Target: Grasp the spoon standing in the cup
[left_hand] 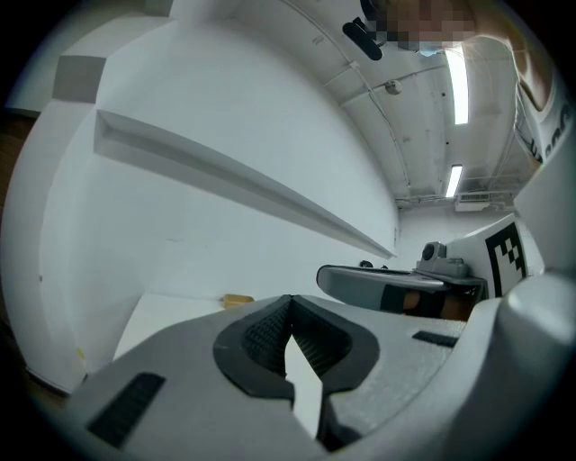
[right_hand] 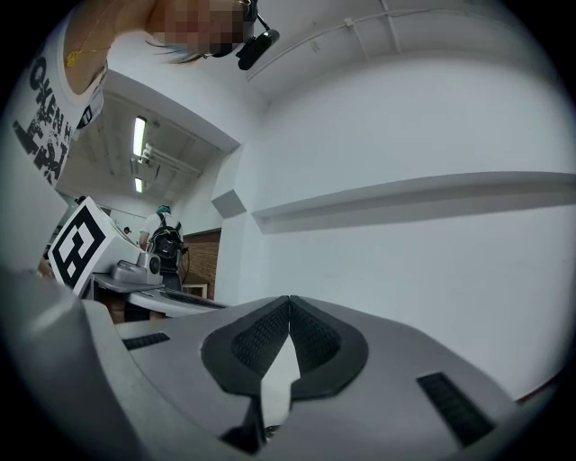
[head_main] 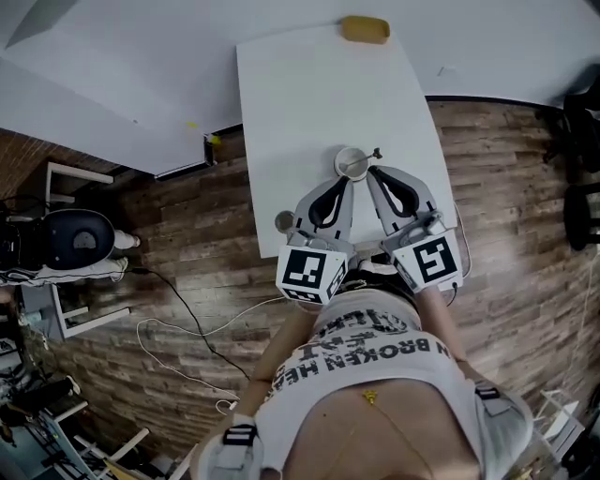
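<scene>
**A:** What does the head view give you?

**B:** I see both grippers held side by side, close in front of the person's body and over the near edge of the table (head_main: 309, 94). Their marker cubes face the body and their jaws point away. The left gripper (head_main: 341, 181) and the right gripper (head_main: 376, 173) angle in toward each other. Their tips stop just short of the cup (head_main: 352, 163), which stands about midway between the table's left and right edges. The spoon (head_main: 372, 154) stands in it, with the handle leaning right. A yellow object (head_main: 364, 29) lies at the far edge.

**A:** And the left gripper view?

**B:** My left gripper (left_hand: 290, 303) has its jaws together at the tips, with nothing between them. It points over the table toward the yellow object (left_hand: 238, 300), and the right gripper (left_hand: 387, 286) is alongside.

**A:** The right gripper view?

**B:** The right gripper (right_hand: 289, 302) also has its jaws closed tip to tip and is empty. It is tilted toward the white wall, and the left gripper (right_hand: 135, 284) is beside it.
</scene>
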`<state>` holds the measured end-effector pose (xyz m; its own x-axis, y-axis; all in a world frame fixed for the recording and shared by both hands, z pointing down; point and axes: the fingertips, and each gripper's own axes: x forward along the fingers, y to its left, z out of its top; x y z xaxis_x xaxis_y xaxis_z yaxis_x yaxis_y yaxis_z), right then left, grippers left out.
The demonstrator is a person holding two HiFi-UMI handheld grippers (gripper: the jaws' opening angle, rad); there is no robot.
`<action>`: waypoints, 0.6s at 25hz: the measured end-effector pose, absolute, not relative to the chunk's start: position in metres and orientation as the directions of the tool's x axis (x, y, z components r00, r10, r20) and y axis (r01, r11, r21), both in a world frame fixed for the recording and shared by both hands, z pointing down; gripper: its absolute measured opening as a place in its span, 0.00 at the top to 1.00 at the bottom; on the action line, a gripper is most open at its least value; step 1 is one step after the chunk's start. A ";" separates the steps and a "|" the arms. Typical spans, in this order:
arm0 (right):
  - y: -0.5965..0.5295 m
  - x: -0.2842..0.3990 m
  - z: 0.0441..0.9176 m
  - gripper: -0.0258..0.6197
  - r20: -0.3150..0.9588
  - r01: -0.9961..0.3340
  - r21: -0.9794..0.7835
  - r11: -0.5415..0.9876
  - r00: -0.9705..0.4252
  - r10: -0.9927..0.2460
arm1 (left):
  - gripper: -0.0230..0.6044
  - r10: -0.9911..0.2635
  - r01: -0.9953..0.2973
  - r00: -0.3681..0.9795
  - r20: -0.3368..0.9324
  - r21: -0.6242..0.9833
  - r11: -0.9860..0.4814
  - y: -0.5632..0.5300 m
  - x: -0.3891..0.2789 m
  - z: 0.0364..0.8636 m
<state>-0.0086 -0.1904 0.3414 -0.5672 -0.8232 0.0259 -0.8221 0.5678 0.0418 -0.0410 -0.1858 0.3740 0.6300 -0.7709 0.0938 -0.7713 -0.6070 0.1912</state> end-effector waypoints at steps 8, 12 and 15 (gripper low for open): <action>-0.228 -0.024 0.361 0.95 0.062 -0.861 0.066 0.504 -0.500 -0.864 | 0.97 -0.730 -0.743 0.668 0.145 0.193 -0.641 -0.221 -0.072 0.397; -0.240 -0.016 0.377 0.95 0.103 -0.878 0.077 0.473 -0.465 -0.879 | 0.97 -0.706 -0.724 0.689 0.162 0.204 -0.659 -0.227 -0.075 0.406; -0.245 -0.007 0.384 0.95 0.135 -0.888 0.079 0.453 -0.441 -0.887 | 0.97 -0.690 -0.713 0.701 0.180 0.214 -0.668 -0.230 -0.072 0.412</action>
<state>-0.0069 -0.2445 0.3840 -0.4411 -0.8873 0.1347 -0.8878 0.4534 0.0795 -0.0724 -0.2295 0.4120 0.7010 -0.6900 0.1803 -0.7126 -0.6682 0.2137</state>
